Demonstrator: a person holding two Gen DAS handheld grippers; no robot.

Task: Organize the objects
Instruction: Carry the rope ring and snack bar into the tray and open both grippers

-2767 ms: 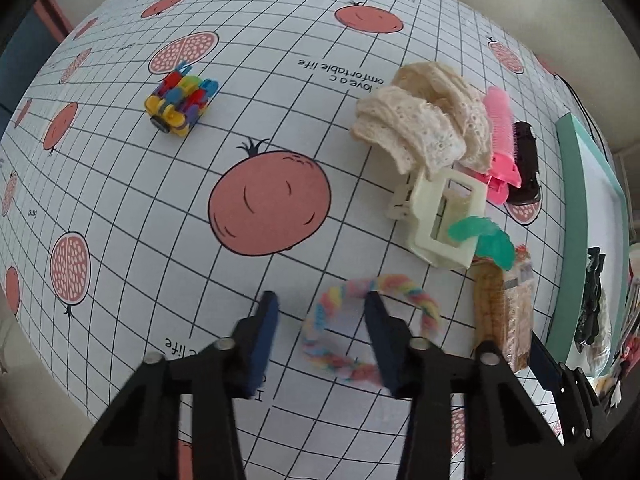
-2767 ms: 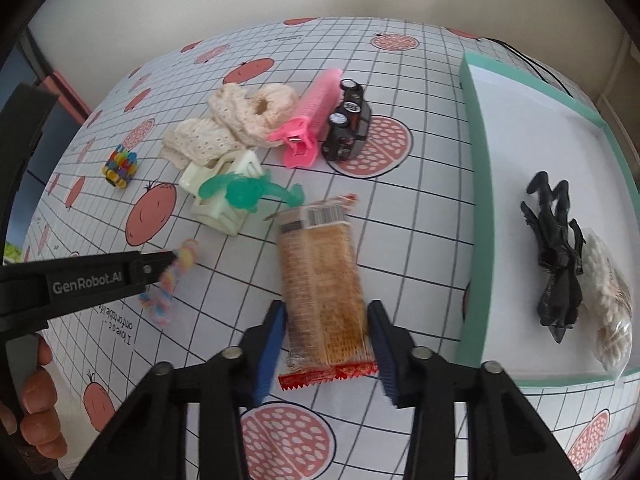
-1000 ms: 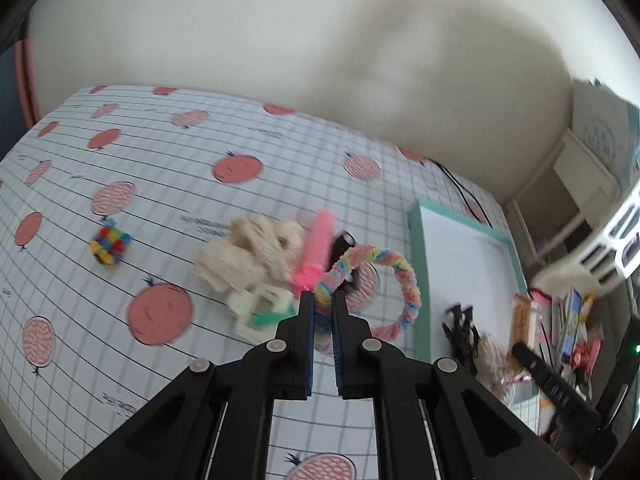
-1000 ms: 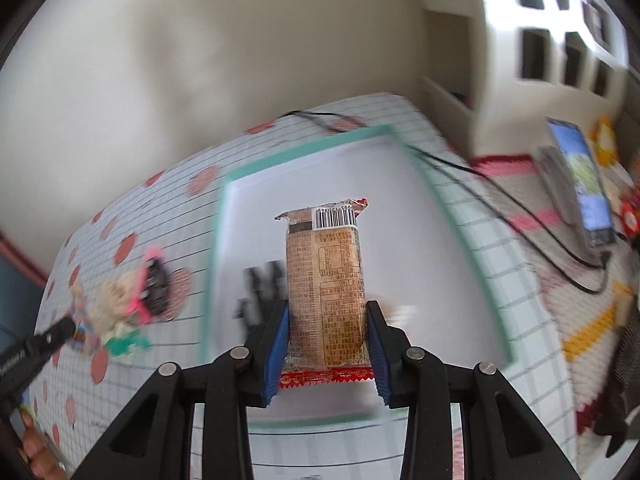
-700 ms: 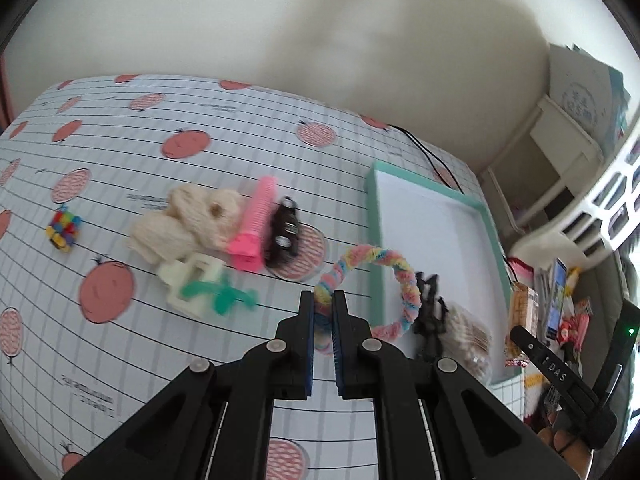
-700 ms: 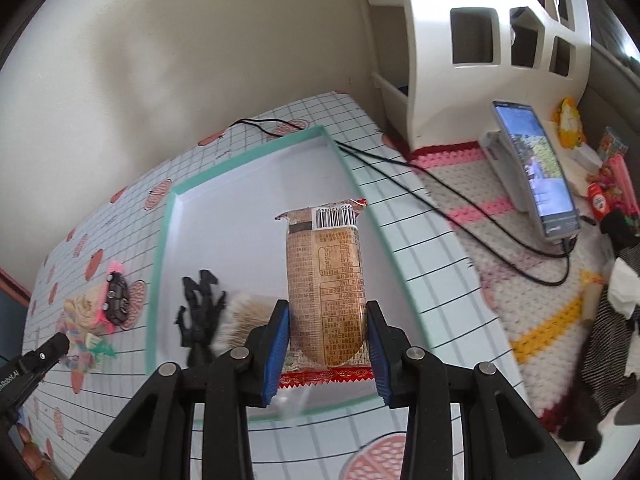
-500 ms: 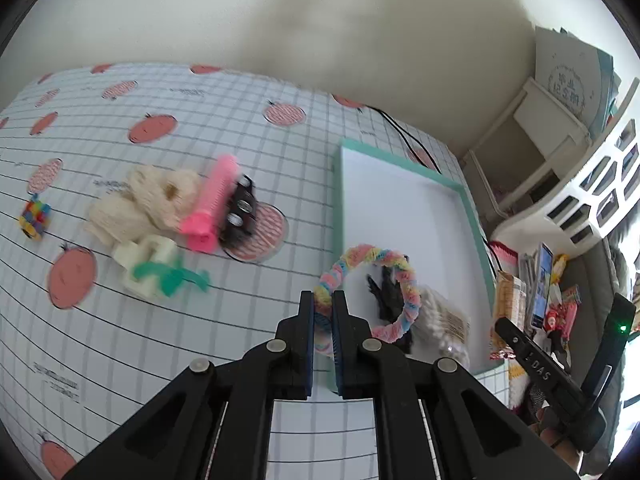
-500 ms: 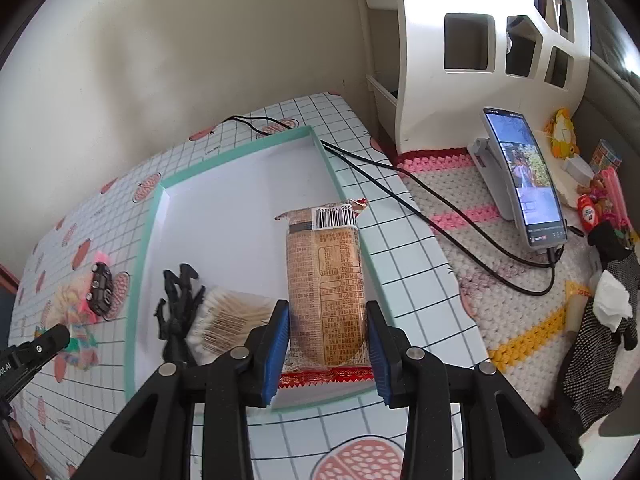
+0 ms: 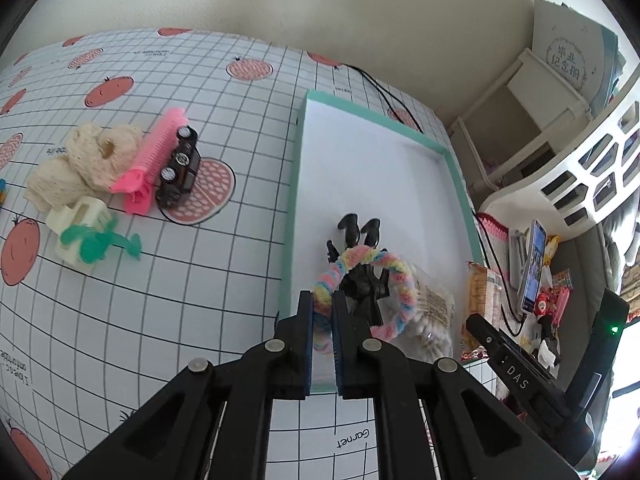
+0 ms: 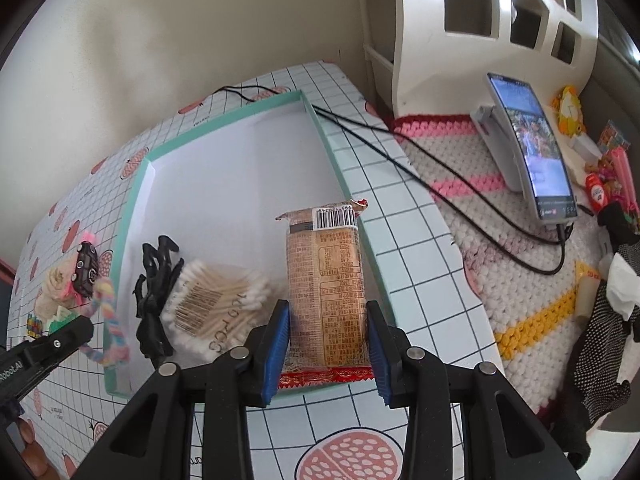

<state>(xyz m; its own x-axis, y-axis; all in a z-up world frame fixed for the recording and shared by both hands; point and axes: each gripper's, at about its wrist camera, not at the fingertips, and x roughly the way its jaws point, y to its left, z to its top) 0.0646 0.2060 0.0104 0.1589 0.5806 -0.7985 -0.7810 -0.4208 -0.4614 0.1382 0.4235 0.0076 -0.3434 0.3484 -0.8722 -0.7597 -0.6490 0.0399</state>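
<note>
My left gripper is shut on a pastel rainbow hair tie, which hangs over the near end of the teal-rimmed white tray. Under the loop lie a black claw clip and a bag of cotton swabs. My right gripper is shut on a brown biscuit packet, held upright above the tray's near right rim. The right wrist view also shows the left gripper with the hair tie at the tray's left edge, beside the claw clip and swabs.
On the fruit-print tablecloth left of the tray lie a pink comb, a black toy car, cream lace scrunchies, a cream claw clip and a green clip. A phone on a stand, cables and a white shelf are right of the table.
The left gripper carried the hair tie rightward from over the tablecloth to above the tray's near end. The right gripper, still gripping the biscuit packet, sank a little toward the tray's near right rim.
</note>
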